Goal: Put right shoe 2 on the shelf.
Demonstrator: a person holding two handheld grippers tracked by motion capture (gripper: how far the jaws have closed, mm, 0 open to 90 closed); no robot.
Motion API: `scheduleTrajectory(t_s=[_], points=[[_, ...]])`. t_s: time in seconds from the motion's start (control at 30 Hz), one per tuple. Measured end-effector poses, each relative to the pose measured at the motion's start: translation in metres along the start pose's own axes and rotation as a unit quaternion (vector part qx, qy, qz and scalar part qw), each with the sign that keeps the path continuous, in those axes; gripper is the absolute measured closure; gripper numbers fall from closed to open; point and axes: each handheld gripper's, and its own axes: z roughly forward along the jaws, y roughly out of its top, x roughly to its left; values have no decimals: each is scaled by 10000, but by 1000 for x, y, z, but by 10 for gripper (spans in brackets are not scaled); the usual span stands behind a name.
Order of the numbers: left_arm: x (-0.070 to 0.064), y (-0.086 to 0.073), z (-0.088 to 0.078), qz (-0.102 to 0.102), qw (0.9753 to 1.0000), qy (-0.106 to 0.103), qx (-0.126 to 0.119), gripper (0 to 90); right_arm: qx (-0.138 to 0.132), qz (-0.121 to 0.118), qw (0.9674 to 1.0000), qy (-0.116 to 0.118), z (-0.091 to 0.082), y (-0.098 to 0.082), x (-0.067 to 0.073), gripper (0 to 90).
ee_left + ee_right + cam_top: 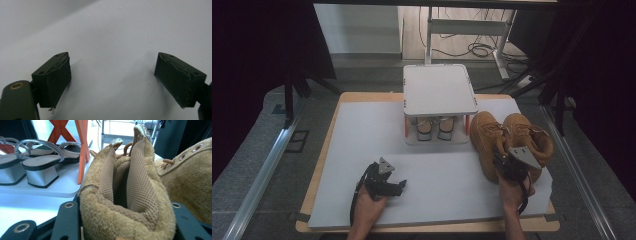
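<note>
Two tan suede boots stand at the right of the grey mat. In the high view my right gripper (502,161) sits at the heel of the left boot (484,136), with the second boot (526,131) beside it. Seen from the right gripper view, the left boot's padded collar (120,202) is pinched between the black jaws of my right gripper (125,222), and its mesh lining is folded together. The second boot (192,177) stands to the right. My left gripper (398,186) lies low on the mat near the front. In its own view the left gripper (112,82) is wide open with bare mat between the jaws.
A white two-level shoe rack (439,90) with orange legs (81,147) stands at the back centre of the mat (362,145). A pair of silver block-heel sandals (435,128) (37,162) sits on its lower shelf, close to the left of the boots.
</note>
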Motion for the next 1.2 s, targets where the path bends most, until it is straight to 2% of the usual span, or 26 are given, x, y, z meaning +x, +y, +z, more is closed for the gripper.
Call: scheduleTrajectory(t_s=[0.2, 0.4, 0.6, 0.87, 1.2], points=[[0, 0, 0, -1, 10000, 1, -1, 136, -97, 6, 10000, 14, -6, 3, 2, 535], [0, 0, 0, -2, 10000, 0, -1, 136, -259, 174, 9995, 54, -14, 8, 1, 534], [0, 0, 0, -22, 10000, 1, -19, 136, -457, 216, 9987, 38, -21, 18, -1, 534], [0, 0, 0, -24, 10000, 2, -19, 136, -732, 139, 9972, 5, -31, 33, -3, 536], [0, 0, 0, -5, 10000, -5, -1, 136, -919, 166, 9956, -45, -38, 50, -5, 535]])
